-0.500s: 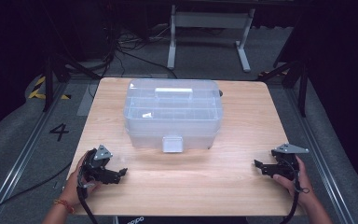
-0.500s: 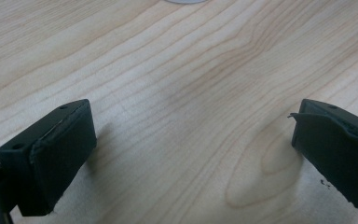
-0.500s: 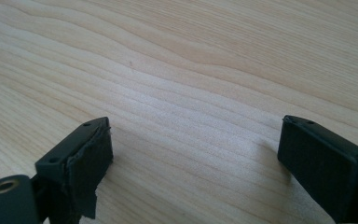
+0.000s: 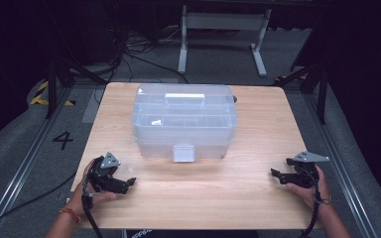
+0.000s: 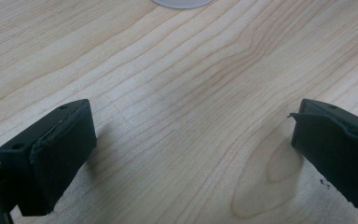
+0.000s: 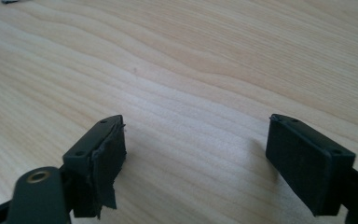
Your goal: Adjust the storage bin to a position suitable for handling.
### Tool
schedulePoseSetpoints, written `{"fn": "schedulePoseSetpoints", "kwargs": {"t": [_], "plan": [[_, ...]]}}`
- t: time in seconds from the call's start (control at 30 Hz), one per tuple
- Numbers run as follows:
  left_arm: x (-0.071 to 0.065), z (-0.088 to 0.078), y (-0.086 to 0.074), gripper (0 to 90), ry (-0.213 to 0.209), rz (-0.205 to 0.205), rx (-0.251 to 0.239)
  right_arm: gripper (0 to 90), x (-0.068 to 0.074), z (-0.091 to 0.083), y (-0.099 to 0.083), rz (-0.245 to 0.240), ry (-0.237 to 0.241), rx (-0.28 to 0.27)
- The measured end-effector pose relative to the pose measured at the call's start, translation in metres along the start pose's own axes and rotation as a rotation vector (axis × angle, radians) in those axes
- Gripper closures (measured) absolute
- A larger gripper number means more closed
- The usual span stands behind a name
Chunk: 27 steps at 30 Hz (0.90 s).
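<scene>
Clear plastic storage box stands at the middle of the wooden table, toward its far half, lid closed, with a white handle lying flat on top and a single front latch facing the near edge. Left gripper rests near the table's near left corner, held in the person's left hand; right gripper rests toward the near right, held in the right hand. Both tools sit well apart from the box. In the left gripper view the jaws stand wide apart with bare wood grain between them, and a grey rounded edge, probably the box's base, shows at the top of that view; in the right gripper view the jaws are likewise spread wide and hold nothing, one pad showing a frayed edge. Judged from this layout, the step in hand is the approach to the box, most likely to its latch. To do it well, one gripper would steady a side wall of the box while the other meets the latch squarely from the near side, jaws kept spread until the tab lies between them. Smooth clear plastic may slip on the table, so a gentle, level pull seems wiser than a quick one.
</scene>
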<state>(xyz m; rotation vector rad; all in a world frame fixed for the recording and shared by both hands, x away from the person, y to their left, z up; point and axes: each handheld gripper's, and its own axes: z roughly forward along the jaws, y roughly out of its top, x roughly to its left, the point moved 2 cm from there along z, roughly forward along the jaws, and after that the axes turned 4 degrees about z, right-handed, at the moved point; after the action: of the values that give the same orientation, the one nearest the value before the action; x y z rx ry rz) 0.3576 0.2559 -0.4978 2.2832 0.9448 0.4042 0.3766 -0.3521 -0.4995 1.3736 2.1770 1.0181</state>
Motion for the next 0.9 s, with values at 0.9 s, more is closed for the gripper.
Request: {"fn": "schedulePoseSetpoints", "kwargs": {"t": [0.9], "plan": [[0.001,0.0,0.0,0.4,-0.004,0.016,0.001,26.2,0.02,-0.027,0.07,-0.104,0.062,-0.145]]}}
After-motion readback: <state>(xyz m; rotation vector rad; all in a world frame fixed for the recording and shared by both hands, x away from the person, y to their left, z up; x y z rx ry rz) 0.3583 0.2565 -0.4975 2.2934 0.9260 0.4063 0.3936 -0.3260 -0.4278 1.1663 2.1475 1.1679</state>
